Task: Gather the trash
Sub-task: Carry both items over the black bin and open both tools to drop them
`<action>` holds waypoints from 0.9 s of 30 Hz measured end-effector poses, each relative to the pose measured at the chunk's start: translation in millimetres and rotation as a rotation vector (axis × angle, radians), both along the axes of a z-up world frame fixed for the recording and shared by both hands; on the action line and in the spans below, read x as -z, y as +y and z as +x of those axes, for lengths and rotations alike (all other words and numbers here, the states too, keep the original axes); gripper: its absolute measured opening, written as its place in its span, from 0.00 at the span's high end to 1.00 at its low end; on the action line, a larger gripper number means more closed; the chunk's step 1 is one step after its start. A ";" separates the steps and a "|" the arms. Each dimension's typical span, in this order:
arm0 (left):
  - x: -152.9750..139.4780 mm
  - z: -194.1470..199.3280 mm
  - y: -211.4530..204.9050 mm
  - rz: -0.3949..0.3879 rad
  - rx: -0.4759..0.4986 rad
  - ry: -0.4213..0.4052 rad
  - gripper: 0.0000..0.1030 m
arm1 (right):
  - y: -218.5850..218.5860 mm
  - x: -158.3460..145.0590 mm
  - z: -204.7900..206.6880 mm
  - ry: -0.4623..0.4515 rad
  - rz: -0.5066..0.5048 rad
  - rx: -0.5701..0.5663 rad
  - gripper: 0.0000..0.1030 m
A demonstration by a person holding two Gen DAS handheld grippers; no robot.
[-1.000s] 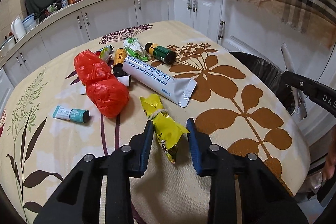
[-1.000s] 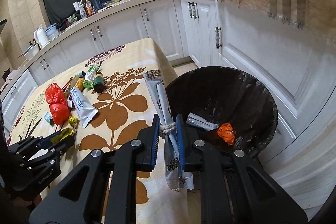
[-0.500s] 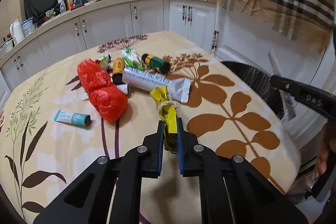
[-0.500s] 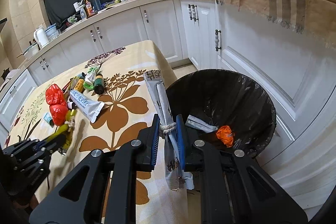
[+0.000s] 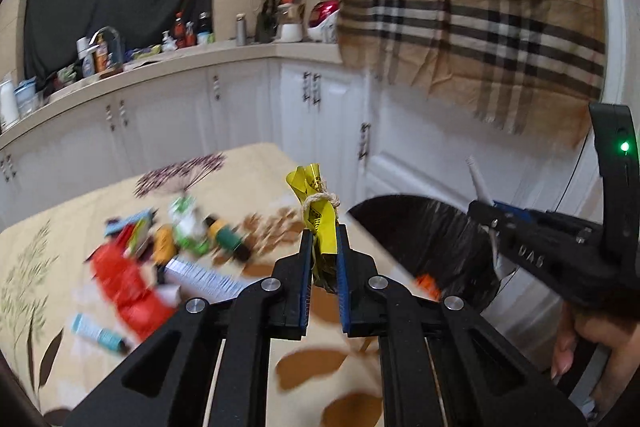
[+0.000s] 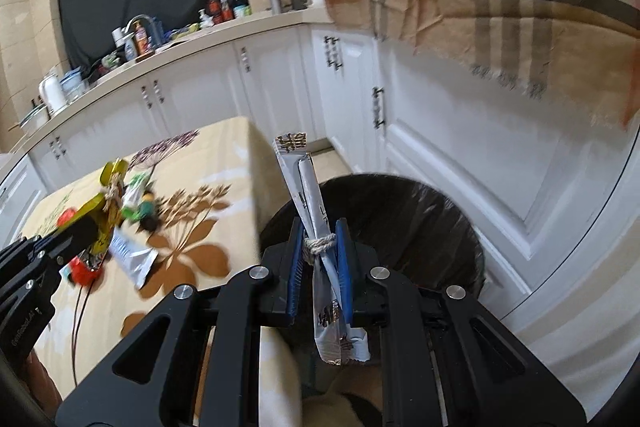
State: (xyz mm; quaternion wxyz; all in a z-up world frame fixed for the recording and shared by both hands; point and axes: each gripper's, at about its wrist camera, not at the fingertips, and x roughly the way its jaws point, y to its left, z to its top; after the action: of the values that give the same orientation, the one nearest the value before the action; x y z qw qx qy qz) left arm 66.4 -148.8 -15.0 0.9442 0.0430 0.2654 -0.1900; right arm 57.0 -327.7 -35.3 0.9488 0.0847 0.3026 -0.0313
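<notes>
Not much I can actually read from my feeds right now. On the right gripper (image 5: 486, 213) body, seen from the left wrist cam, there are pale letters that look like "DAS", upside down. The silver wrapper (image 6: 316, 211) in its fingers has dark print, but I only make out stray letters. The long white pouch (image 5: 204, 277) on the table is blurred, its print unreadable.

Left tool (image 5: 323, 239) and right tool (image 6: 319, 235) both clamped, raised.
</notes>
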 end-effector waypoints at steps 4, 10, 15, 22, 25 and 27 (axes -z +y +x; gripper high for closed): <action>-5.1 14.7 -24.4 0.000 0.039 -0.025 0.89 | -12.7 -2.8 12.0 -0.013 -0.009 0.036 0.85; 3.0 36.8 -51.9 0.017 0.074 -0.017 0.89 | -28.5 -0.7 26.7 -0.021 -0.012 0.075 0.85; 12.6 56.4 -67.9 0.029 0.084 0.008 0.89 | -38.0 7.1 38.2 -0.013 -0.026 0.103 0.85; 24.1 77.6 -86.8 0.045 0.094 0.034 0.88 | -48.3 19.5 54.9 0.013 -0.041 0.132 0.85; 31.2 83.7 -93.1 0.057 0.103 0.052 0.86 | -51.4 24.5 60.2 0.024 -0.045 0.141 0.83; 34.3 85.4 -95.1 0.059 0.106 0.061 0.85 | -52.8 27.2 62.2 0.029 -0.050 0.149 0.78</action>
State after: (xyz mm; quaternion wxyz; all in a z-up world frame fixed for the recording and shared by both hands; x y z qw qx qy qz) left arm 151.8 -244.0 -49.4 0.9227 0.0791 0.2968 -0.2330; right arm 119.2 -380.6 -62.5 0.9413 0.0826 0.3082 -0.1106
